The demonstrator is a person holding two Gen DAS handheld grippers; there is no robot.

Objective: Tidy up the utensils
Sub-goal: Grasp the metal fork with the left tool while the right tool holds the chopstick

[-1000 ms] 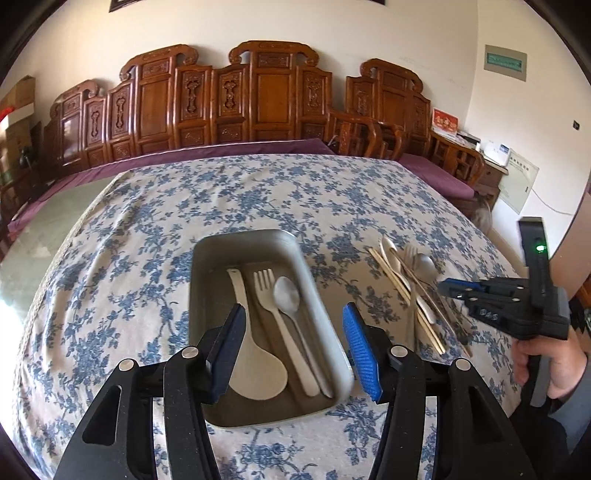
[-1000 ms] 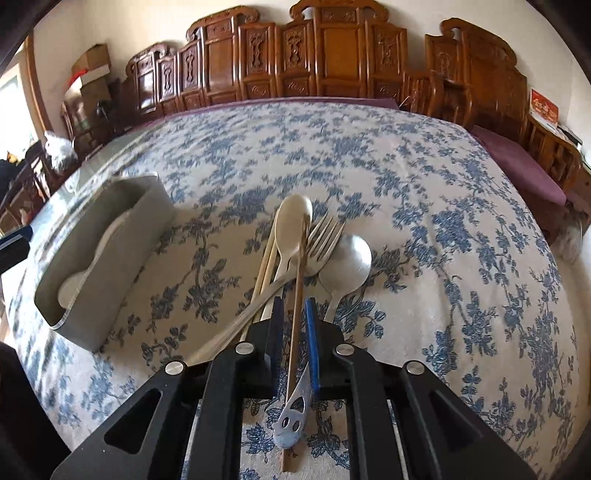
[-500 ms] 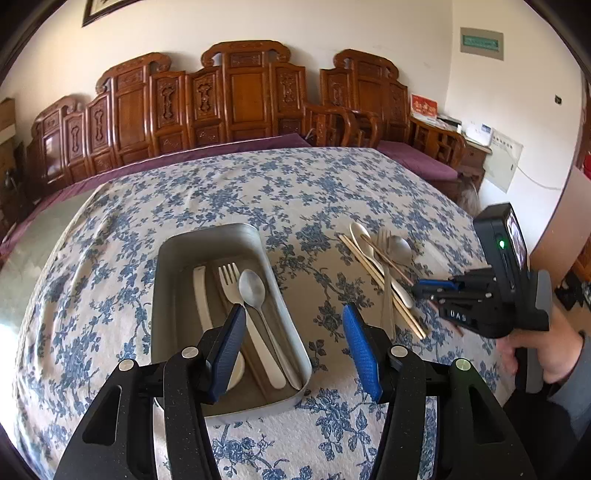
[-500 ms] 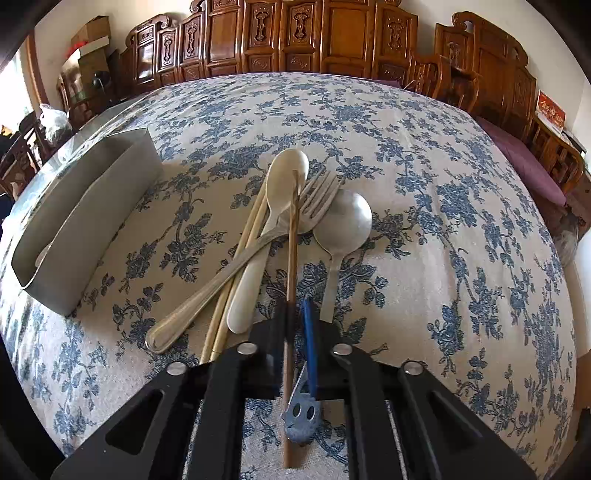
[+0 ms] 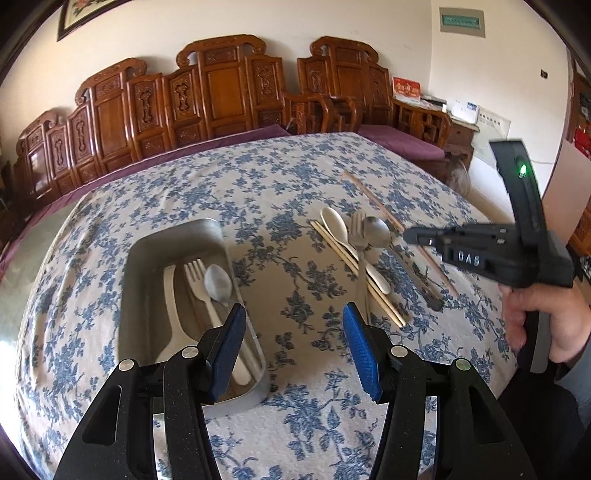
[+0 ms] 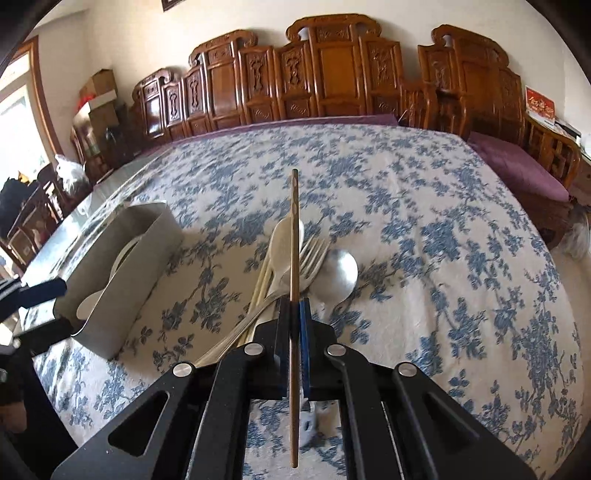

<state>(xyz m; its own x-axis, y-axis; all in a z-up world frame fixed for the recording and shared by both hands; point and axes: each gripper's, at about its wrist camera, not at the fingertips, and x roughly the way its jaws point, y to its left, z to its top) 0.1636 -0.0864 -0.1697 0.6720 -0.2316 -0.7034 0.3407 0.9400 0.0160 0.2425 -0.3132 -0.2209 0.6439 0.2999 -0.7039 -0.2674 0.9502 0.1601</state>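
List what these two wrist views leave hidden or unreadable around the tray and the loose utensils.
- Tray: left wrist view, its near end and the handles inside sit behind the left gripper.
- Same tray: right wrist view, its wall hides most of the contents.
- Metal spoon: right wrist view, handle covered by the right gripper, shut on a chopstick.
- Wall sign: left wrist view, too small to read.

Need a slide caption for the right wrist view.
Right gripper clamps one wooden chopstick above the loose cutlery pile, grey tray at left.
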